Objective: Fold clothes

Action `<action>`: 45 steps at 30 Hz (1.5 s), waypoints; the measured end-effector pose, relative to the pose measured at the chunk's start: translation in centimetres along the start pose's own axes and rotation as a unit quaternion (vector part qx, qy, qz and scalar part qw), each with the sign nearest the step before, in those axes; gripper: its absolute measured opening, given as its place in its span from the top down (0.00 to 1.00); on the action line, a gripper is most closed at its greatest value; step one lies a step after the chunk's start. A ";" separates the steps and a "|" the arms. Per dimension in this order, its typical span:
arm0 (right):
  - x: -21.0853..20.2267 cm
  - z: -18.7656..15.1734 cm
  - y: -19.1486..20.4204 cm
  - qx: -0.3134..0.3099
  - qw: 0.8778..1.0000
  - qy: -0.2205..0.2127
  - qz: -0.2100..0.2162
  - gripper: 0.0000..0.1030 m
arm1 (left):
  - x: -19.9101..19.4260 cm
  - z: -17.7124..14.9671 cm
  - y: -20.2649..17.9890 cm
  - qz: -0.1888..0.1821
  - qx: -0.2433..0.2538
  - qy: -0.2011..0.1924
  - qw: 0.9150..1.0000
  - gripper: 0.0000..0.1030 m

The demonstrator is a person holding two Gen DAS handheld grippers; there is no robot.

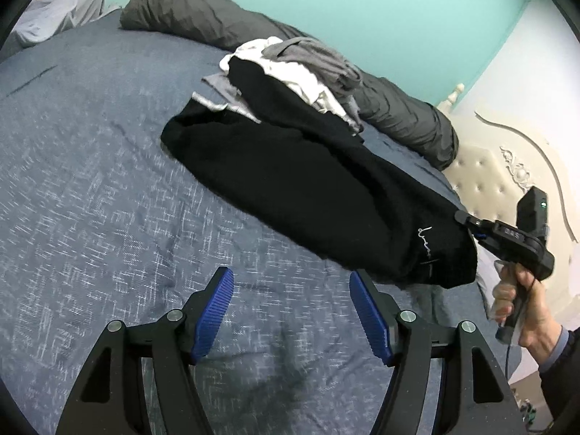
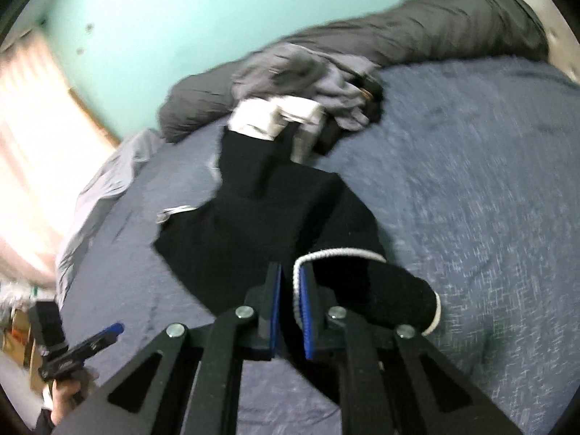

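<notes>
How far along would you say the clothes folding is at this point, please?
Nothing looks folded yet. In hand: the right gripper is shut on the black garment, pulling it out across the blue bedspread; the left gripper is open and empty. Left: folding this one, then the crumpled pile of grey and white clothes.

1. The black garment is matt, soft-looking knit cloth; a white corded trim edges it.
2. The bedspread is blue woven cloth with a rough, flecked weave.
3. The left gripper has matt black plastic arms, ribbed blue pads and shiny metal pivot pins.
4. The headboard is tufted, smooth cream upholstery.
</notes>
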State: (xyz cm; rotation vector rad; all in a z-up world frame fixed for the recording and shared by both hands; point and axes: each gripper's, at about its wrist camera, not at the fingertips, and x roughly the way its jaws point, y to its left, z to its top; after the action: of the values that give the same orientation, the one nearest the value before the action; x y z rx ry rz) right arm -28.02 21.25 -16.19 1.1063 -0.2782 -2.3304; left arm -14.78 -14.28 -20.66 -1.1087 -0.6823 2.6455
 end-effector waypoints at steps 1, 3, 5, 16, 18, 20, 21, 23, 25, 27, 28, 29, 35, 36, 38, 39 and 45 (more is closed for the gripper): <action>-0.7 -0.1 1.3 -0.019 1.000 0.000 0.008 0.91 | -0.7 0.1 -0.4 -0.002 0.001 -0.004 1.000 0.32; -2.0 -0.7 3.8 -0.045 0.999 0.001 0.031 0.92 | -2.1 0.1 -1.3 -0.008 0.002 -0.010 1.000 0.32; -3.1 -1.3 6.1 -0.063 0.997 0.002 0.054 0.94 | -3.9 0.1 -2.3 -0.013 0.006 -0.012 1.000 0.32; -2.8 -7.8 13.1 -0.093 0.989 0.071 0.089 0.97 | -10.5 -1.3 -5.7 -0.012 0.029 -0.003 0.999 0.29; -2.3 -8.7 12.8 -0.087 0.990 0.086 0.076 0.97 | -10.2 -1.8 -5.7 -0.011 0.025 0.007 1.000 0.29; -3.0 -8.7 12.3 -0.083 0.992 0.080 0.059 0.97 | -9.7 -2.1 -5.8 -0.009 0.023 0.016 1.000 0.29; -3.7 -8.5 11.6 -0.079 0.993 0.072 0.053 0.96 | -9.2 -2.2 -5.9 -0.006 0.025 0.021 0.999 0.29; -5.1 -8.0 10.0 -0.069 0.995 0.057 0.035 0.87 | -8.2 -2.4 -6.3 -0.002 0.032 0.031 0.999 0.29; -6.4 -7.6 7.8 -0.057 0.997 0.049 0.004 0.71 | -7.0 -2.6 -6.9 -0.001 0.039 0.042 0.998 0.29; -7.3 -7.6 4.8 -0.029 0.998 0.047 -0.013 0.66 | -5.3 -2.8 -7.7 0.000 0.049 0.054 0.997 0.29; -7.5 -7.9 3.7 -0.020 0.998 0.048 -0.020 0.65 | -4.4 -3.0 -8.2 0.001 0.055 0.061 0.997 0.29; -7.7 -8.2 2.7 -0.013 0.998 0.050 -0.029 0.64 | -3.3 -3.2 -8.9 0.003 0.063 0.068 0.996 0.29; -7.0 -9.6 -1.4 0.024 0.996 0.065 -0.052 0.58 | 1.4 -3.9 -12.4 0.003 0.091 0.091 0.992 0.29; -6.6 -9.7 -1.7 0.026 0.996 0.068 -0.051 0.58 | 2.2 -3.8 -13.0 0.005 0.097 0.093 0.991 0.29; -5.8 -9.9 -2.1 0.031 0.996 0.073 -0.046 0.58 | 3.8 -3.8 -14.3 0.010 0.113 0.099 0.989 0.29; -5.6 -10.0 -2.2 0.035 0.996 0.074 -0.042 0.58 | 4.6 -3.8 -14.8 0.012 0.122 0.103 0.987 0.29; -4.1 -10.9 -3.3 0.064 0.994 0.085 -0.031 0.56 | 8.1 -4.2 -17.1 0.029 0.169 0.124 0.977 0.29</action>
State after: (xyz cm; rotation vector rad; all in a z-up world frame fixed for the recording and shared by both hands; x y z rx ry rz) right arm -18.82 26.71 -21.76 1.3843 -0.3373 -2.2798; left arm -17.41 4.89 -20.03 -1.3334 -0.1476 2.4804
